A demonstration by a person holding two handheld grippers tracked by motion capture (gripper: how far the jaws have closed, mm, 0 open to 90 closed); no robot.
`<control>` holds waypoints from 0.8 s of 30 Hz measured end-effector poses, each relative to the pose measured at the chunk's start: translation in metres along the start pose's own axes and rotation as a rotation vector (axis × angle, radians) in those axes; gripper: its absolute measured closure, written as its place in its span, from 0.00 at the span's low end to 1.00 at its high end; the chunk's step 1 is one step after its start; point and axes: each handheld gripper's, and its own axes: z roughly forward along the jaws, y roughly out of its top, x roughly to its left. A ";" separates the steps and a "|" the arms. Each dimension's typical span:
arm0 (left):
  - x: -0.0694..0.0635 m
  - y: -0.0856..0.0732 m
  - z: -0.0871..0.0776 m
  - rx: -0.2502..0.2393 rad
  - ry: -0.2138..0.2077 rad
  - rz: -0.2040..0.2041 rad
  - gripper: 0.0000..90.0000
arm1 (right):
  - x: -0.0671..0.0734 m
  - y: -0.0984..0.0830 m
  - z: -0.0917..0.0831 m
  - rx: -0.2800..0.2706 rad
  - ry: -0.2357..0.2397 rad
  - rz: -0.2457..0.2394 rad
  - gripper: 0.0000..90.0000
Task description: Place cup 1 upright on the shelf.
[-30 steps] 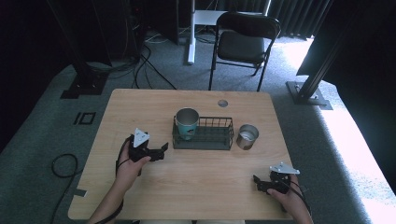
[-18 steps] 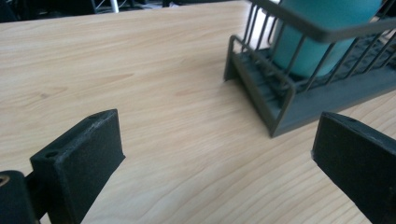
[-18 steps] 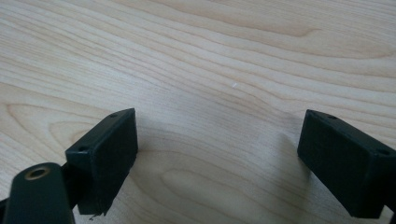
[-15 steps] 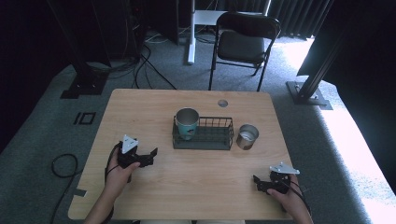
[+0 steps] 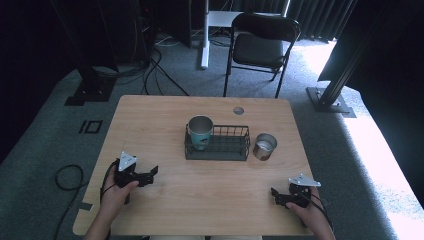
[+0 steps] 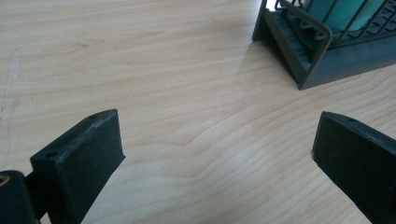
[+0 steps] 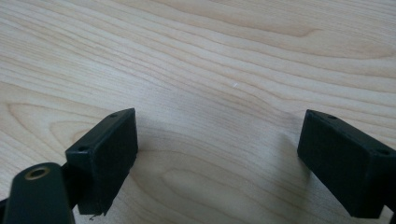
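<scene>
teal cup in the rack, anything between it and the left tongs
Nothing visible stands between them. Bare table lies between the open left tongs and the teal cup, though the wire rack walls surround the cup's base.

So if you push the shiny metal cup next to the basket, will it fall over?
The metal cup looks short and wide, standing upright on the table, so it would probably slide rather than tip. It seems stiff, likely light, and its shiny side may be slippery.
</scene>
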 end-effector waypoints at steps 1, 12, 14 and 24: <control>0.001 -0.001 -0.002 -0.002 0.001 -0.008 0.03 | 0.000 0.000 0.000 0.000 0.001 -0.002 0.13; 0.017 -0.012 -0.017 0.027 0.025 -0.035 0.03 | 0.000 0.000 0.000 -0.001 0.002 -0.003 0.13; 0.020 -0.015 -0.019 0.035 0.034 -0.047 0.03 | 0.000 0.000 0.000 -0.001 0.002 -0.003 0.13; 0.035 -0.023 -0.033 0.098 0.118 -0.077 0.03 | 0.000 0.000 0.000 -0.001 0.002 -0.003 0.13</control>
